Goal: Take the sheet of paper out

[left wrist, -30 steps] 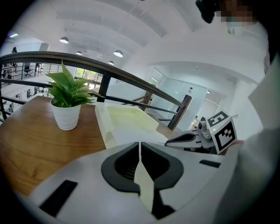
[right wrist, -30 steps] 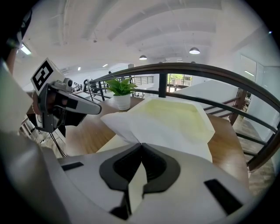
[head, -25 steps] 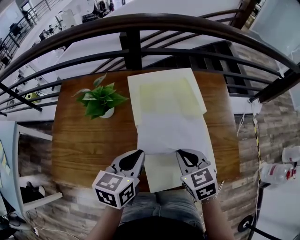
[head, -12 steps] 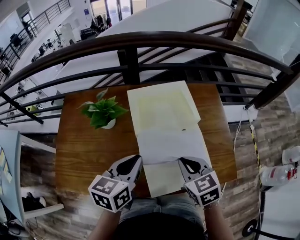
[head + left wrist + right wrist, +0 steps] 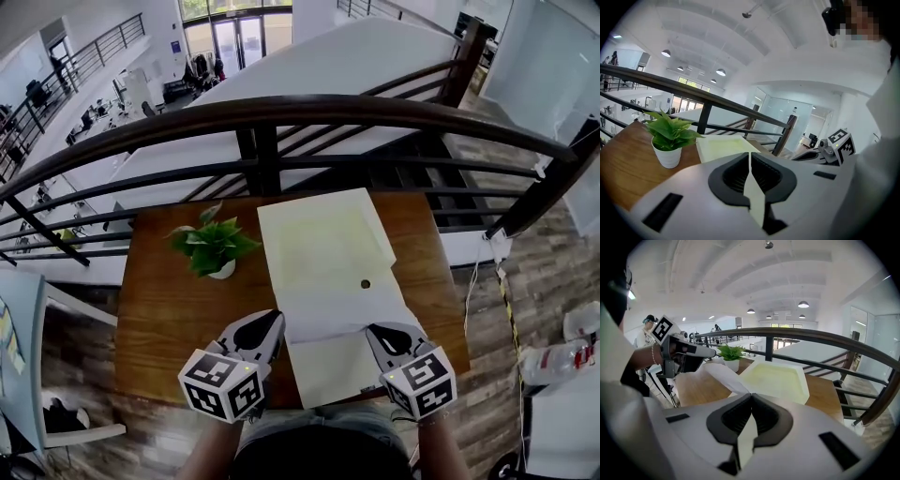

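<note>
1. Wooden table (image 5: 169, 319) beside a dark railing (image 5: 281, 112); potted plant (image 5: 214, 248) ahead of the left gripper (image 5: 275, 321).
2. Left gripper and right gripper (image 5: 377, 332) are each clamped tight on a near corner of the sheet of paper (image 5: 342, 305).
3. The sheet spans between both grippers, and its far part lies against the pale yellow envelope (image 5: 323, 234) ahead.

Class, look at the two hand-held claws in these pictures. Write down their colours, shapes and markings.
The left claw and right claw look alike. Each has a smooth light-grey shell that narrows towards the tips, and black ribbed pads line the inside. Each carries a cube at its back end, and the cube's faces bear black-and-white square markers.
</note>
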`<state>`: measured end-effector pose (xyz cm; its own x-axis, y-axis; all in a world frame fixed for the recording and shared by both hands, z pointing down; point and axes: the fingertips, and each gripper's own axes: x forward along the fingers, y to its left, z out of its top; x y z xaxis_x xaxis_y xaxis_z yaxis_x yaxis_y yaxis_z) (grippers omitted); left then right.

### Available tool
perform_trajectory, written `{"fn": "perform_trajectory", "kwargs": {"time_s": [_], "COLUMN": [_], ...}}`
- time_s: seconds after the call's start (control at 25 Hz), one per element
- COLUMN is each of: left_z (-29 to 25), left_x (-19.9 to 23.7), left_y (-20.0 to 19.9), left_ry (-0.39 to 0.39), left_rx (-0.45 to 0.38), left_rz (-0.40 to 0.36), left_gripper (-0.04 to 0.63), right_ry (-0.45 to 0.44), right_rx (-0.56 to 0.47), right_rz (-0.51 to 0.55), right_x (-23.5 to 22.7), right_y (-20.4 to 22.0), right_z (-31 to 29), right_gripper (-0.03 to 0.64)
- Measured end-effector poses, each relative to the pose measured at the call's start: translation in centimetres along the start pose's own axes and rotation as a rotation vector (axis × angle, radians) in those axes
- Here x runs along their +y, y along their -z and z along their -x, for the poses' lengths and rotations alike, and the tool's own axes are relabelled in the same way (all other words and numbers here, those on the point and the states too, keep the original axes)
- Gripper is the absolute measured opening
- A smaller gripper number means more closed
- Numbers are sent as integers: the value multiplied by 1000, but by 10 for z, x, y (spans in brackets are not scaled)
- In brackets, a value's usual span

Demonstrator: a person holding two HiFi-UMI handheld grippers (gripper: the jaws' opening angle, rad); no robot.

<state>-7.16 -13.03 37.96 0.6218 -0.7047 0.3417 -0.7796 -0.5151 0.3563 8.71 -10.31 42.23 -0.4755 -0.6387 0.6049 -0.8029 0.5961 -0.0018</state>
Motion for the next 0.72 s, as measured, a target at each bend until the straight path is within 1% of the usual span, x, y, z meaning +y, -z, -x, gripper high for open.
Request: {"fn": "perform_trajectory", "kwargs": {"time_s": [0.16, 0.32, 0.56, 0.72], "left_z": [2, 3, -2, -5], "left_x": [-3, -3, -8, -13], "left_y": [-3, -8, -23, -30], "left_ry": [0, -1, 0, 8], "left_rx": [-14, -30, -60, -77], "left_rz": [0, 2, -23, -36], "left_gripper": [28, 28, 28, 28], "right_ry": [-34, -29, -28, -24], "right_rx": [-22, -65, -165, -249], "right_rz": [-54, -56, -83, -121], "right_x": [-4, -13, -21, -25], "right_y": [-11, -27, -58, -77], "right_z": [9, 16, 22, 23], "right_gripper": [28, 28, 28, 28]}}
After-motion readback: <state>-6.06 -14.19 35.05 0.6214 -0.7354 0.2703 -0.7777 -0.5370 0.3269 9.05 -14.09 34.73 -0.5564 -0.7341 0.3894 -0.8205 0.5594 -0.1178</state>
